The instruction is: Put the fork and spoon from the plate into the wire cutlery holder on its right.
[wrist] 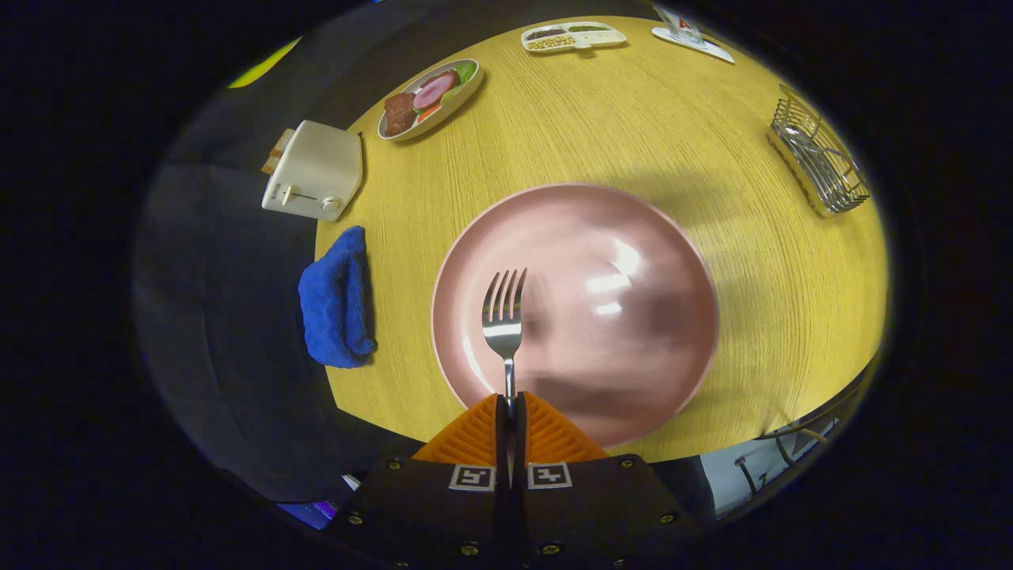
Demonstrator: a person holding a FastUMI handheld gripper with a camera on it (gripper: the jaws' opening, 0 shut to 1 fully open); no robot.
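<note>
My gripper (510, 408) is shut on the handle of a silver fork (504, 313), whose tines point forward over the pink plate (633, 237). The orange fingers (475, 435) press together on the handle just above the plate's near rim. The plate sits on the yellow wooden table with nothing else lying on it. The wire cutlery holder (819, 158) stands far ahead to the right of the plate, near the table's edge, with some metal piece lying inside it.
A blue cloth (336, 297) lies left of the plate at the table's edge. A white toaster (313, 170) stands beyond it. Farther off are an oval dish of food (430, 99), a divided snack tray (574, 36) and a white coaster with a cup (692, 36).
</note>
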